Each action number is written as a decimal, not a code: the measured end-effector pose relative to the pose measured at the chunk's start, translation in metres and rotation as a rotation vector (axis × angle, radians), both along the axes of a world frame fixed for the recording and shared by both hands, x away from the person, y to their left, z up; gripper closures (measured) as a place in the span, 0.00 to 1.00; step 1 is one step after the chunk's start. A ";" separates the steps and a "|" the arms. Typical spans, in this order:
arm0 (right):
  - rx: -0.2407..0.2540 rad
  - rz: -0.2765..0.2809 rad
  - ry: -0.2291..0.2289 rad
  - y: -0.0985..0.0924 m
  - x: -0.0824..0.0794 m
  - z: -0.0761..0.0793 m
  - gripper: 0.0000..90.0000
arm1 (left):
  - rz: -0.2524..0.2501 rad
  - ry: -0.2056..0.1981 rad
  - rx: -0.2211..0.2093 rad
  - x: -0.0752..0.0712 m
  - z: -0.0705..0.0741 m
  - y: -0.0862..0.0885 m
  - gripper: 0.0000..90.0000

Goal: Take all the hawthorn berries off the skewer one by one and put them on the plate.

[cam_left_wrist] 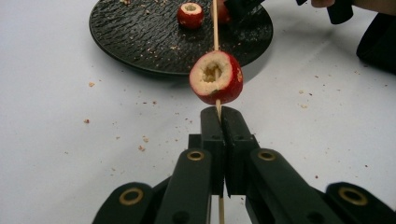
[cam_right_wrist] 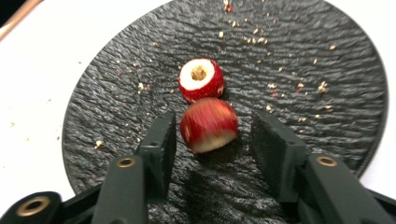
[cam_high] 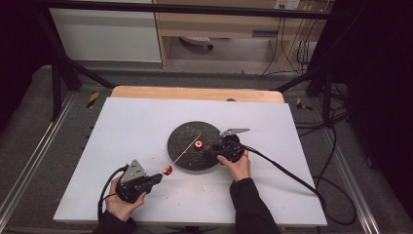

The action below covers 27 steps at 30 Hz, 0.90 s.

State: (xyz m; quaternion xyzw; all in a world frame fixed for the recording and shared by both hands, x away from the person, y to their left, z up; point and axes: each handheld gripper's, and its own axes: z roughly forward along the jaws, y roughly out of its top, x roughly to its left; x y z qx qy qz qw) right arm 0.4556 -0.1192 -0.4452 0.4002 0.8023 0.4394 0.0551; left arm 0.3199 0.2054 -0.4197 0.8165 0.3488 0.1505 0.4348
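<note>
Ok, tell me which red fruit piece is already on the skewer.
The fruit piece just above the left tongs, off the plate. The other two lie on the plate.

On the white table (cam_high: pixel 146 122) a dark round plate (cam_high: pixel 187 134) sits centre. The right claw (cam_high: pixel 210 148) rests on its right part beside a red fruit piece (cam_high: pixel 198 145); the left claw (cam_high: pixel 158 177) holds a skewer (cam_high: pixel 187 148) bearing another piece (cam_high: pixel 167 170)
</note>
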 end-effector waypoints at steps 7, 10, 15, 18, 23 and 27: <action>0.036 -0.001 -0.040 -0.008 -0.011 0.021 0.41 | 0.000 -0.001 -0.003 0.000 0.000 0.000 0.98; 0.063 0.010 -0.049 -0.011 -0.019 0.029 0.33 | -0.001 -0.002 -0.004 0.000 0.001 -0.001 0.98; 0.107 0.023 -0.042 -0.018 -0.033 0.038 0.17 | -0.007 -0.002 -0.006 0.000 0.002 -0.003 0.98; 0.119 0.033 -0.039 -0.023 -0.044 0.040 0.10 | -0.011 -0.002 -0.005 0.000 0.003 -0.005 0.98; 0.135 0.039 -0.036 -0.030 -0.060 0.040 0.07 | -0.024 -0.004 0.002 -0.001 0.004 -0.011 0.98; 0.149 0.051 -0.033 -0.035 -0.072 0.038 0.07 | -0.040 -0.006 0.003 0.000 0.006 -0.019 0.98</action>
